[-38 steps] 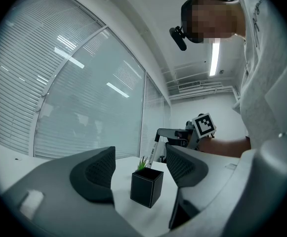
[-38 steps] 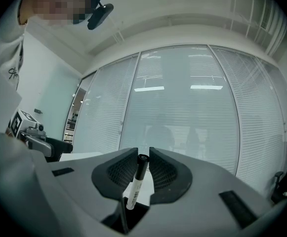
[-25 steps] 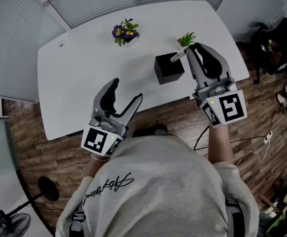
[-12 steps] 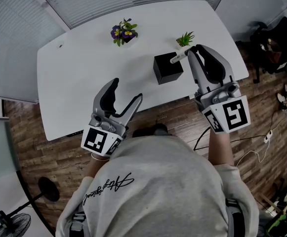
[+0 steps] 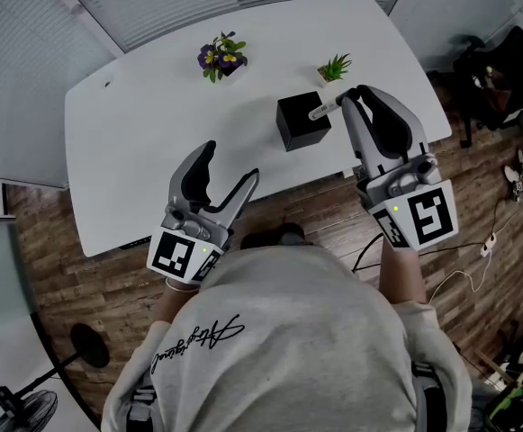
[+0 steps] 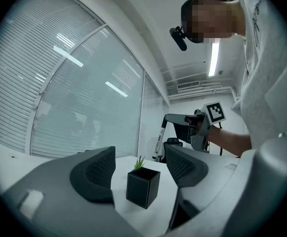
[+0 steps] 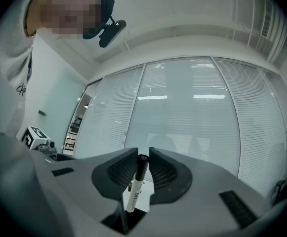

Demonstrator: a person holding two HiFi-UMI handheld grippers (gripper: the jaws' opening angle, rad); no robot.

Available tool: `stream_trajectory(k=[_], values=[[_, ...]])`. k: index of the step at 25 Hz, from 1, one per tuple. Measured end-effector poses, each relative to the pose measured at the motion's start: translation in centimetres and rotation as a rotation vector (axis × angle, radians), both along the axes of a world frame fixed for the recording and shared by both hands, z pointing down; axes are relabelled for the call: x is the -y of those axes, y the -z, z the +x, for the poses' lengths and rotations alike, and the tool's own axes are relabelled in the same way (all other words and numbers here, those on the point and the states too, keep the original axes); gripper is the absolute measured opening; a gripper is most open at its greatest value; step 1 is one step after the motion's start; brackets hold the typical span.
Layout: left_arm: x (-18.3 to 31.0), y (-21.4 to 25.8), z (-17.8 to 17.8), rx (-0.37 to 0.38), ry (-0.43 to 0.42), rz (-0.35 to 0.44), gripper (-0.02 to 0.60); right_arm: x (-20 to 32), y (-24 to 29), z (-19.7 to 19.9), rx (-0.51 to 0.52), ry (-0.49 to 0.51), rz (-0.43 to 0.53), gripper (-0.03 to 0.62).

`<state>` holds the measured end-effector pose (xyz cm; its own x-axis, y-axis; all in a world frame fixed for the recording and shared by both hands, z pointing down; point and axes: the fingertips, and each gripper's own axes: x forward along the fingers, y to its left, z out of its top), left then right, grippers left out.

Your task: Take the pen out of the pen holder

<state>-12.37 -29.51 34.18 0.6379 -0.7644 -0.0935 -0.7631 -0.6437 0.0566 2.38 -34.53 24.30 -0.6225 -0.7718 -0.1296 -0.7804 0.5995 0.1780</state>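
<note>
The black square pen holder [image 5: 300, 122] stands on the white table [image 5: 153, 142], and shows between the left jaws in the left gripper view [image 6: 143, 187]. My right gripper [image 5: 346, 98] is shut on the capped end of a white pen [image 5: 323, 109], which hangs slanted just right of the holder's top. In the right gripper view the pen [image 7: 135, 187] is pinched between both pads at its black cap, at my right gripper [image 7: 143, 161]. From the left gripper view the pen [image 6: 159, 141] hangs above and behind the holder. My left gripper [image 5: 228, 171] is open and holds nothing, near the table's front edge.
A pot of purple and yellow flowers [image 5: 218, 58] and a small green plant [image 5: 333, 67] stand toward the table's far side. Window blinds run behind the table. A wooden floor with cables [image 5: 459, 282] lies to the right, and a fan base [image 5: 90, 345] stands at lower left.
My right gripper with the pen has drifted slightly right of the holder. The left gripper has kept still.
</note>
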Motion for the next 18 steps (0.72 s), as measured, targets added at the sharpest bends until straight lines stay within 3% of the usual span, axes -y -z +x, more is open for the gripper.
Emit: stream_trajectory(k=[15, 18], values=[[0.06, -0.08, 0.4, 0.009, -0.006, -0.005, 0.308, -0.39, -0.4, 0.33, 0.018, 0.002, -0.015, 0.072], [0.08, 0.15, 0.27, 0.009, 0.005, -0.004, 0.261, -0.52, -0.19, 0.41, 0.022, 0.005, -0.011, 0.072]])
